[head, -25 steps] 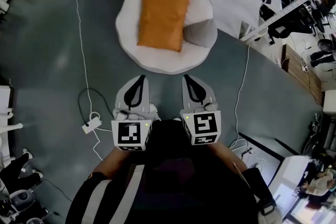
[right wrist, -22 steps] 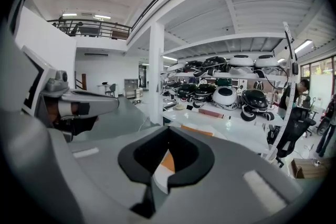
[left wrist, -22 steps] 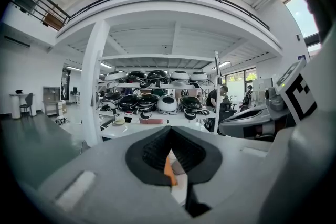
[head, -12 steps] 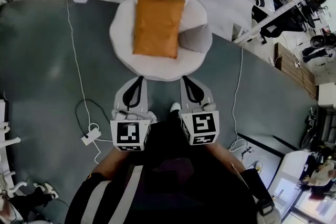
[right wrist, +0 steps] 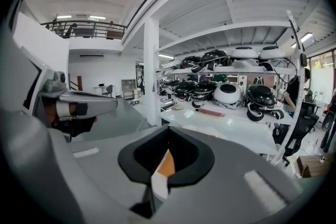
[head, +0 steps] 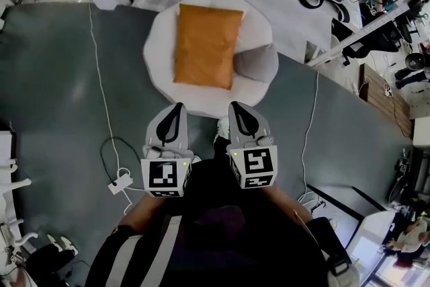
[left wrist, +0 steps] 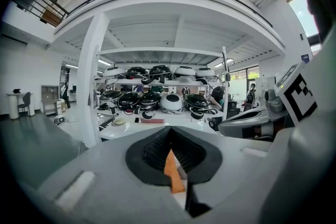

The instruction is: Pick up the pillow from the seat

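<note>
Down on the grey floor ahead, shows orange pillow (head: 205,46) lying flat, untouched, on round white seat (head: 158,58), with left gripper (head: 178,107) and right gripper (head: 236,105) side by side just short of its near rim, both clenched empty, seemingly poised for a 2-handed lift.

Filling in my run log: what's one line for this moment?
stage: pre-grasp | left gripper: shut, empty | right gripper: shut, empty | orange pillow: untouched on white seat
</note>
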`<state>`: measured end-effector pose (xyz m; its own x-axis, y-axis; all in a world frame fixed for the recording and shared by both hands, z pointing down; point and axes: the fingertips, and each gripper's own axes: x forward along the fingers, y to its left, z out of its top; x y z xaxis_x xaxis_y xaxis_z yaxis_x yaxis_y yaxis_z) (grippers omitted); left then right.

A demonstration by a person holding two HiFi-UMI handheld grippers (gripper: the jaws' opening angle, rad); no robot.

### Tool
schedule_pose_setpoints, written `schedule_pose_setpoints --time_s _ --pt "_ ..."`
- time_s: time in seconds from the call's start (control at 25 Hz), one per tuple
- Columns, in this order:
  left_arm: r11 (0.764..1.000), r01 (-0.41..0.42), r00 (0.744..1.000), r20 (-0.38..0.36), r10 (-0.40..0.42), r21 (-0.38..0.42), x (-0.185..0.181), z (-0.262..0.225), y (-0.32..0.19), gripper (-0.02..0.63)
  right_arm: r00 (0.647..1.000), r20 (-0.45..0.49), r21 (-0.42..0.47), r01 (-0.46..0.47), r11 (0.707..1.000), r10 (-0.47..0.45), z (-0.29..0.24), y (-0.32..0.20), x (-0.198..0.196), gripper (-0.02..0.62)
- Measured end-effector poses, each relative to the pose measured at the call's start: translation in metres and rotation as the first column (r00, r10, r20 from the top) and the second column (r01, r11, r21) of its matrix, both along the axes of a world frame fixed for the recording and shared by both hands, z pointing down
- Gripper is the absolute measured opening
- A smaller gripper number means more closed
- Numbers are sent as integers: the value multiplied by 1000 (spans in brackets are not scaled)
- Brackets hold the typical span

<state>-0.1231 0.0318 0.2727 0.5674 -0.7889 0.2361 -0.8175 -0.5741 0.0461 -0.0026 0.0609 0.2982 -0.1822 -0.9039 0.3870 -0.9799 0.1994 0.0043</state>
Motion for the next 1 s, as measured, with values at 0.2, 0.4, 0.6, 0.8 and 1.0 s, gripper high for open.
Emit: schedule_pose_setpoints --time_s 0.2,0.4,0.6,0.8,1.0 --pt "999 22 1000 22 -22 -24 23 8 -44 2 1000 13 -23 26 999 -26 9 -50 21 3" --pt "997 32 999 35 -30 -73 49 22 -79 2 999 24 -41 41 998 -40 18 -90 46 3" --pt "995 32 998 49 -28 -95 81 27 -109 2 998 43 -53 45 998 -43 27 -121 73 3" --pt "996 36 996 86 -29 -84 107 25 -134 2 997 67 -45 48 998 -45 33 -147 100 3" --pt "995 28 993 112 -18 -92 124 32 -149 2 997 73 -45 27 999 -23 41 -169 122 3"
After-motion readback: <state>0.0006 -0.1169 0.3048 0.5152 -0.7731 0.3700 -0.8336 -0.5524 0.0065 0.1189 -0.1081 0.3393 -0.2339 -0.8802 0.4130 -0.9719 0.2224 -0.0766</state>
